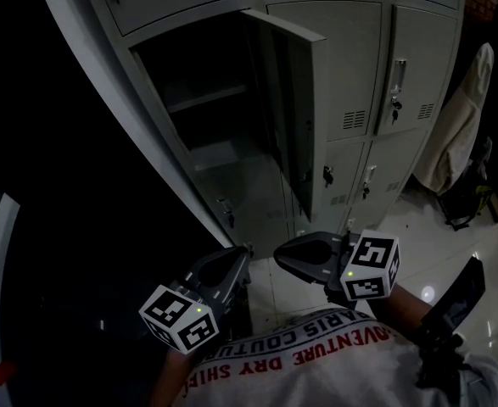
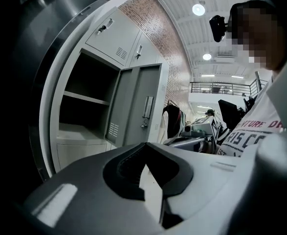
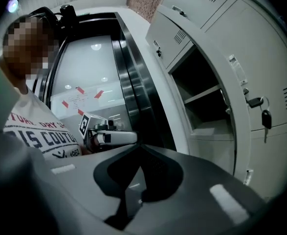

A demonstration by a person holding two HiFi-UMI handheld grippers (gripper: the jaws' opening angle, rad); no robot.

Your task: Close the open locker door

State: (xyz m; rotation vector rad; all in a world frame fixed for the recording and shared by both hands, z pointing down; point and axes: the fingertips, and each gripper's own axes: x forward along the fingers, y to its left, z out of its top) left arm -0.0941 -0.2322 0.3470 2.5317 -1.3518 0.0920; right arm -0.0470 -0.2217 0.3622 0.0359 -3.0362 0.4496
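Ahead of you, above both claws: door (image 1: pixel 293 108), swung wide, untouched. Closed tight, empty: left claw (image 1: pixel 237 261), right claw (image 1: pixel 288 256). Risk: you push its thin edge, slip off, and the door rebounds.

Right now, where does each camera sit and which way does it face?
Head view: on the person's head, looking steeply down at the open locker door; left gripper, right gripper and shirt show.
Left gripper view: on the left gripper, facing the open locker door along shut jaws; shirt shows.
Right gripper view: on the right gripper, likewise; shirt shows.
Shared: all three see the door.
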